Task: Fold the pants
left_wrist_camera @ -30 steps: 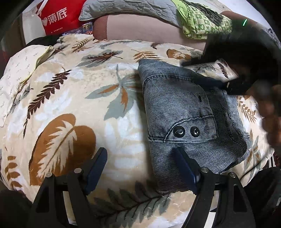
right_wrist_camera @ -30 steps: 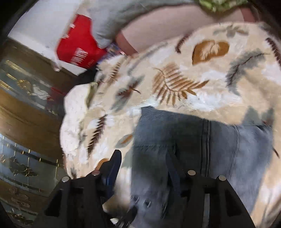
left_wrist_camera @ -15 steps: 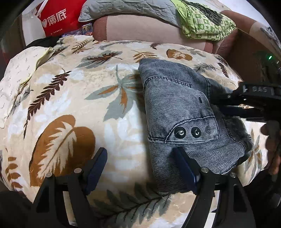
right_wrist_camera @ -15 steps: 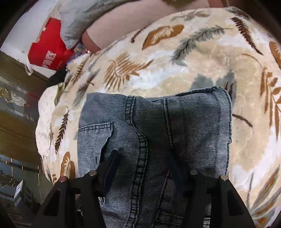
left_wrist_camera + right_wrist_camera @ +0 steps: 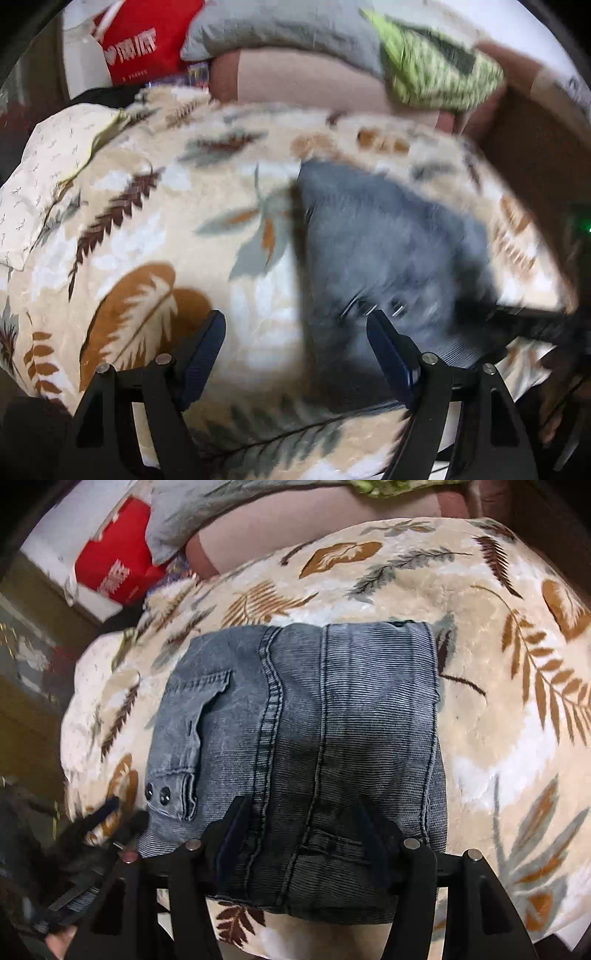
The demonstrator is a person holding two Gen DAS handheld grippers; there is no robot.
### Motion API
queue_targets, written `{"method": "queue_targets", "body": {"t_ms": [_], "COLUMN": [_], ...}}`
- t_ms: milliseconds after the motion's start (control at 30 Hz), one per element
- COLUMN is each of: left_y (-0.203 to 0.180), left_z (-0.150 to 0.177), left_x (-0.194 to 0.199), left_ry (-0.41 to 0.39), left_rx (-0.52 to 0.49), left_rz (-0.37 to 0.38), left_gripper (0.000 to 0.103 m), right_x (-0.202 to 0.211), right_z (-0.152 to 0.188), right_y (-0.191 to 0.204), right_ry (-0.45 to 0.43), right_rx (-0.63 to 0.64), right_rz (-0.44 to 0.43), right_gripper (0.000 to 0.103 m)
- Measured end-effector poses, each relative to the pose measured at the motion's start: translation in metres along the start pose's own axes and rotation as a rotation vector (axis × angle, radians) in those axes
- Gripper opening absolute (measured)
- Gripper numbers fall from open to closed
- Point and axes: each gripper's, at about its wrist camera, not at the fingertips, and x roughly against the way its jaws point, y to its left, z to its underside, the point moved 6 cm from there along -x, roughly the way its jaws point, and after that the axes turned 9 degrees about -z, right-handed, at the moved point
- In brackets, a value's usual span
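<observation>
Denim pants (image 5: 295, 738) lie folded on the leaf-print blanket (image 5: 498, 720), thick, limp, fairly heavy. My left gripper (image 5: 295, 354) stands open at their left edge. My right gripper (image 5: 303, 834) hangs apart, clamping nothing, over the near edge, the best hold.

Left hand-held gripper (image 5: 295, 354) wide open; right hand-held gripper (image 5: 306, 834) open, angled down.

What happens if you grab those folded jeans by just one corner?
The jeans would probably droop and unfold: they are soft ribbed cloth stacked in loose layers. They likely feel heavy for their size, being thick with chunky seams. On the fuzzy leaf blanket they would probably drag, not slide.
</observation>
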Motion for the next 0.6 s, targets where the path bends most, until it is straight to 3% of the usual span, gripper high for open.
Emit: {"method": "queue_targets", "body": {"t_ms": [67, 167, 233, 300, 367, 500, 600], "left_y": [-0.007, -0.024, -0.026, -0.027, -0.024, -0.023, -0.024], "left_z": [-0.002, 0.014, 0.018, 0.016, 0.017, 0.019, 0.021], "left_x": [-0.001, -0.027, -0.029, -0.028, -0.030, -0.032, -0.034], "left_ry": [0.001, 0.117, 0.083, 0.087, 0.094, 0.099, 0.093], "left_rx": [-0.014, -0.057, -0.052, -0.047, -0.040, -0.010, -0.014], "left_rz": [0.007, 0.034, 0.019, 0.024, 0.039, 0.067, 0.074], "left_gripper": [0.081, 0.081, 0.081, 0.081, 0.081, 0.081, 0.081], "right_x": [0.007, 0.024, 0.031, 0.030, 0.011, -0.052, -0.092], "right_z": [-0.004, -0.026, -0.044, -0.070, -0.101, -0.139, -0.152], "right_y": [0.004, 0.014, 0.027, 0.049, 0.078, 0.118, 0.132], "right_ry": [0.034, 0.018, 0.018, 0.029, 0.077, 0.236, 0.324], "right_rx": [0.015, 0.029, 0.078, 0.151, 0.247, 0.313, 0.382], "right_rz": [0.006, 0.011, 0.033, 0.056, 0.093, 0.088, 0.177], "right_gripper": [0.063, 0.063, 0.064, 0.073, 0.080, 0.080, 0.080]}}
